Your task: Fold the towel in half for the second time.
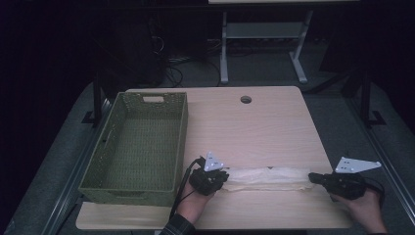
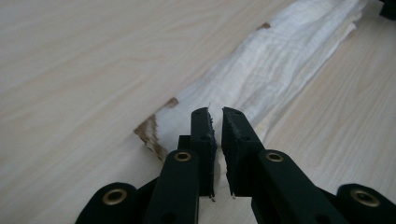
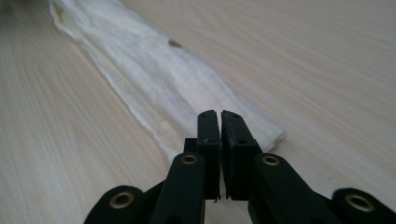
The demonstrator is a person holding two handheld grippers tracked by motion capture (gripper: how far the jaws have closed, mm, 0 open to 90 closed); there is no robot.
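I am holding a folded white cloth [image 1: 266,178] stretched flat along the near edge of the wooden table [image 1: 254,127], between my two hands. My left gripper [image 1: 221,177] is pinching the cloth's left end, with a sliver of fabric showing between its nearly closed jaws in the left gripper view. My right gripper [image 1: 313,178] is clenching the right end, jaws pressed together over it. A green woven basket [image 1: 181,142] is sitting along the table's left edge, just beside my left hand [image 1: 198,198].
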